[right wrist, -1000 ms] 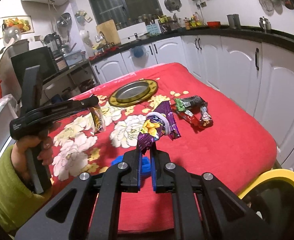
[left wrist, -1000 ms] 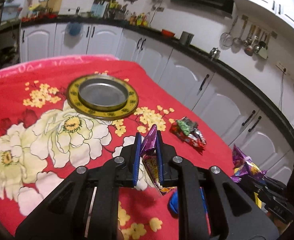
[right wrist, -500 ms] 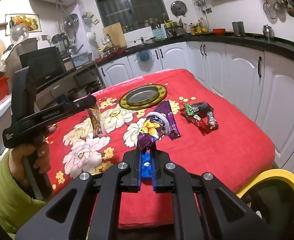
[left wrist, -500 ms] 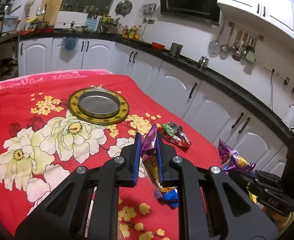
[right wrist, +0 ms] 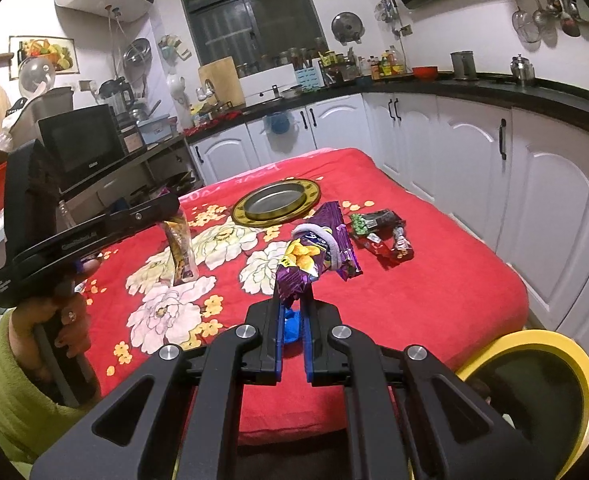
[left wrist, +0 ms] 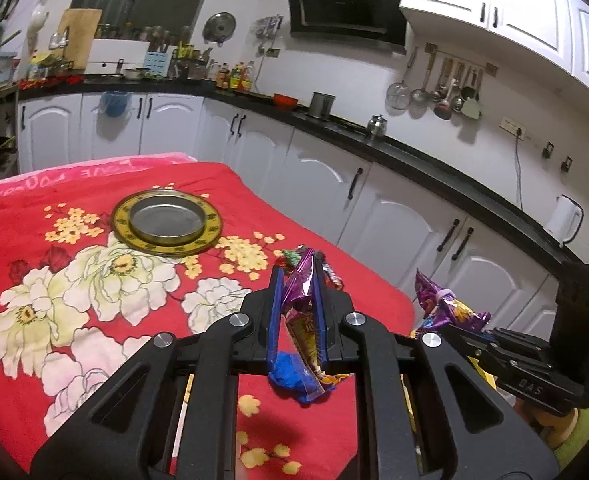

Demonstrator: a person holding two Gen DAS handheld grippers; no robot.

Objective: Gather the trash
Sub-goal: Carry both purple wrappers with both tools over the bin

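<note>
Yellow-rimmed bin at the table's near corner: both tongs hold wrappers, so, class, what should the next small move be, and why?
Probably carry the right tongs, shut on the purple chip bag, over the yellow-rimmed bin and release. Both tongs are full, the bin sits nearest the right one, and the red and green wrappers remain on the red cloth.

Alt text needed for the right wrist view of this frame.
The right gripper is shut on a purple snack wrapper above a red floral tablecloth. To its left, the left gripper holds another wrapper; more wrappers lie beyond.

"DAS" is printed on the right claw (left wrist: 446, 334)'s black body; other lettering is too blurred.
</note>
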